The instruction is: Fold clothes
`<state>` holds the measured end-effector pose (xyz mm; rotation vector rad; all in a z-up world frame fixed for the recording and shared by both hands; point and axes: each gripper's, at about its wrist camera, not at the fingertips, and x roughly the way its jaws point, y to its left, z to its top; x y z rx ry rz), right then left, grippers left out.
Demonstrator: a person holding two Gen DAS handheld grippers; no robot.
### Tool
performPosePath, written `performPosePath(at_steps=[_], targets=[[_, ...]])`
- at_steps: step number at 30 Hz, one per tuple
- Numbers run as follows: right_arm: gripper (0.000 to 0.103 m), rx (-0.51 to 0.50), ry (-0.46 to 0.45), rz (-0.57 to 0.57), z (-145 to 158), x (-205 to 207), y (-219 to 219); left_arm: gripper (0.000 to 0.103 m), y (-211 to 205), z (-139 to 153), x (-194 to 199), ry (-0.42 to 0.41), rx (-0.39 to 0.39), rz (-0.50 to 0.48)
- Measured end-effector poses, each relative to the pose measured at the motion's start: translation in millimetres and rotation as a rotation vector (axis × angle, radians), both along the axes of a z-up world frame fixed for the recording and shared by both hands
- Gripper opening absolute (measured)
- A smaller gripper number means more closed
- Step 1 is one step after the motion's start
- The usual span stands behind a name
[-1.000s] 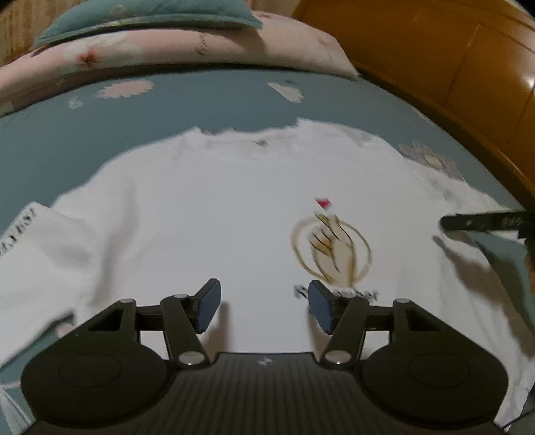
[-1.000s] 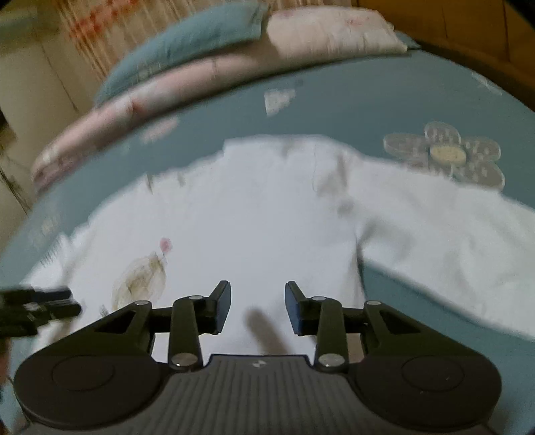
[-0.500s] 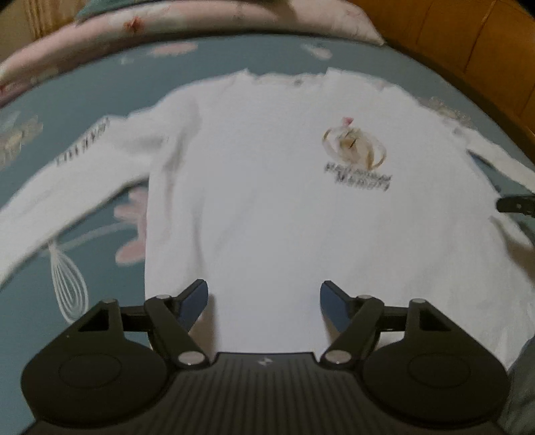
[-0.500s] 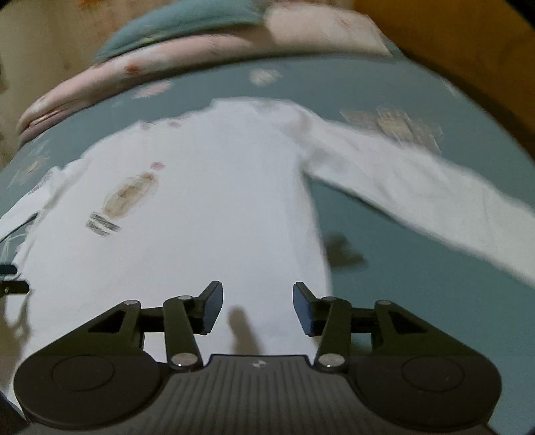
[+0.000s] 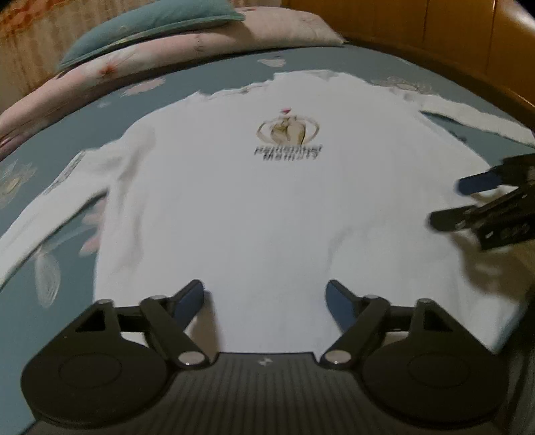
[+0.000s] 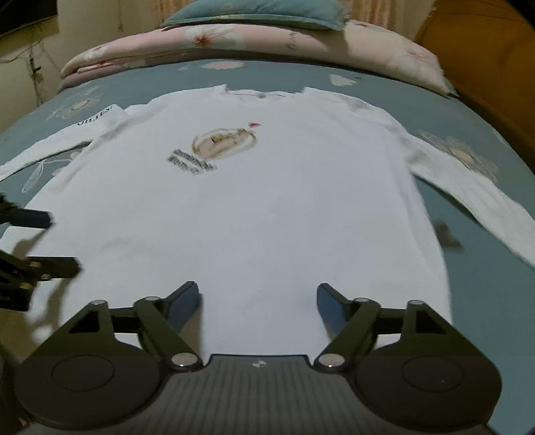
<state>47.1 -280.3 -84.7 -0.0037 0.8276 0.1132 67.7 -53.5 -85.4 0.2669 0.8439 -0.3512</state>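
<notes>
A white long-sleeved shirt lies flat and face up on the bed, with a small printed emblem on its chest and both sleeves spread outward. My left gripper hovers over the shirt's lower hem, its jaws opening wide with nothing between them. My right gripper also hangs above the hem, jaws opening, nothing held. The right gripper shows at the right edge of the left wrist view. In the right wrist view the left gripper pokes in from the left edge.
The shirt rests on a blue-grey bedsheet printed with flowers. A folded pink quilt and a teal pillow lie along the far side. A wooden bed frame runs along the right.
Both grippers pulled back from the chest area toward the hem, so the whole shirt has come into view. Both pairs of jaws spread much wider.
</notes>
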Motion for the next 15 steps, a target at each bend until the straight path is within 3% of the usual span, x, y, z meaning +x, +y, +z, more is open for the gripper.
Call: performPosePath(at_steps=[4,8,15], targets=[[0.085,0.04,-0.01,-0.057,-4,-33,-15,0.087,23,-1,-20,0.049,-0.083,0.078],[0.089,0.03,-0.003,-0.076,-4,-41,-11,0.088,26,6,-27,0.071,-0.081,0.112],[0.089,0.072,-0.054,0.027,17,-23,24,0.088,17,25,-7,-0.012,-0.097,0.107]])
